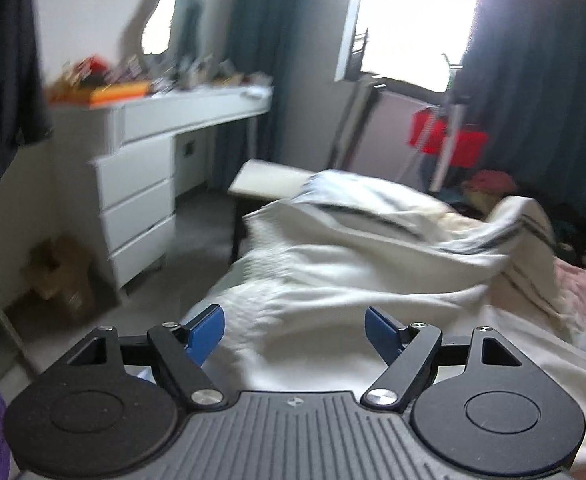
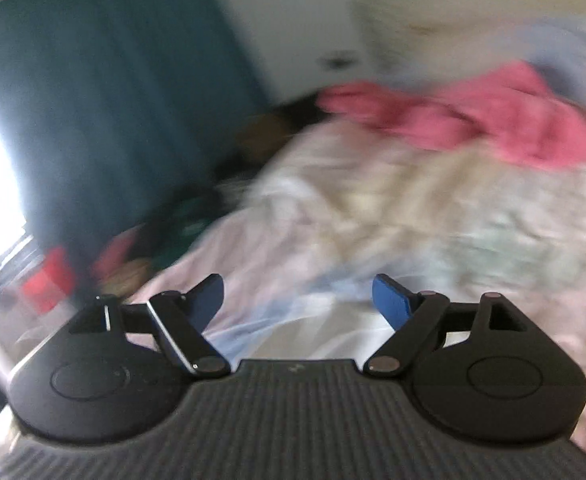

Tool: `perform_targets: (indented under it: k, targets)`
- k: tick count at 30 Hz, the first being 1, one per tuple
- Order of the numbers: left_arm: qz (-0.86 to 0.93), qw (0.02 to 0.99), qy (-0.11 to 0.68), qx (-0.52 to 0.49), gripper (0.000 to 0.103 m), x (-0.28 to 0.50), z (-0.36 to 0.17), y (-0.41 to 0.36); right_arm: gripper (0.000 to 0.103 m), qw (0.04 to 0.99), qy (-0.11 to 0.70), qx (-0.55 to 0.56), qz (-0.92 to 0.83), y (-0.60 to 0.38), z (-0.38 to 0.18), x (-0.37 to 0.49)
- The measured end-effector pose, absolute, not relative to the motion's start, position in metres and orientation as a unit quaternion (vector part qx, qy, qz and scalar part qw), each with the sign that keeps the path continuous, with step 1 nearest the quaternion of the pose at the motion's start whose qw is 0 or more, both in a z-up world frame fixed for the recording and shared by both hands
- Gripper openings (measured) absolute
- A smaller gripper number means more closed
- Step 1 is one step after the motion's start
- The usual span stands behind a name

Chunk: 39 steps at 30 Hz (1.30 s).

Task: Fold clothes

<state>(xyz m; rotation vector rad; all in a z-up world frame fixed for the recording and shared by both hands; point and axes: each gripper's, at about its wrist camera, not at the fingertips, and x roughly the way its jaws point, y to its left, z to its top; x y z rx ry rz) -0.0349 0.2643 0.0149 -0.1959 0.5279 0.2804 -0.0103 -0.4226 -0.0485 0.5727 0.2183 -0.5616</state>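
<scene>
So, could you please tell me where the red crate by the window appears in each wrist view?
Left wrist view: the red crate sits upper right, below the bright window, behind a white pole.
Right wrist view: a blurred red shape at the left edge, probably the same crate.
Shared landmark: the dark teal curtain beside the window.

The left claw (image 1: 295, 330) is matt black plastic with blue pads and bright metal pivot screws, on a ribbed grey body. Beyond it lies a cream cloth (image 1: 373, 248), soft and finely textured, with dark stripes near its far edge. At far left the white dresser (image 1: 141, 192) looks smooth and faintly glossy. The right claw (image 2: 299, 302) has the same matt black finish. Its view is blurred: a pale bedsheet (image 2: 373, 200) of soft cloth, and a pink garment (image 2: 493, 120), also cloth, at far right.
</scene>
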Motion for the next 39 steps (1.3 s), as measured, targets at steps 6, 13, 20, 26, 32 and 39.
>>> perform_targets:
  k: [6,13,20,26,32,39]
  targets:
    - [0.080,0.962,0.243,-0.090,0.079,-0.012,0.027,0.198,0.083,0.961,0.117,0.215,-0.125,-0.353,-0.040,0.007]
    - [0.026,0.962,0.264,-0.058,0.079,0.037,0.001,0.121,0.083,0.971,0.141,0.181,-0.062,-0.313,-0.048,0.021]
    - [-0.018,0.953,0.303,-0.004,0.079,0.109,-0.046,0.049,0.083,0.966,0.161,0.191,-0.069,-0.304,-0.052,0.029]
    - [-0.038,0.944,0.325,0.032,0.081,0.184,-0.083,-0.012,0.083,0.954,0.199,0.203,-0.093,-0.308,-0.072,0.045]
    - [0.031,0.952,0.268,0.144,0.085,0.277,-0.108,-0.054,0.083,0.945,0.217,0.219,-0.108,-0.317,-0.090,0.073]
    - [0.099,0.926,0.262,0.253,0.081,0.373,-0.137,-0.062,0.083,0.940,0.243,0.213,-0.111,-0.317,-0.120,0.116]
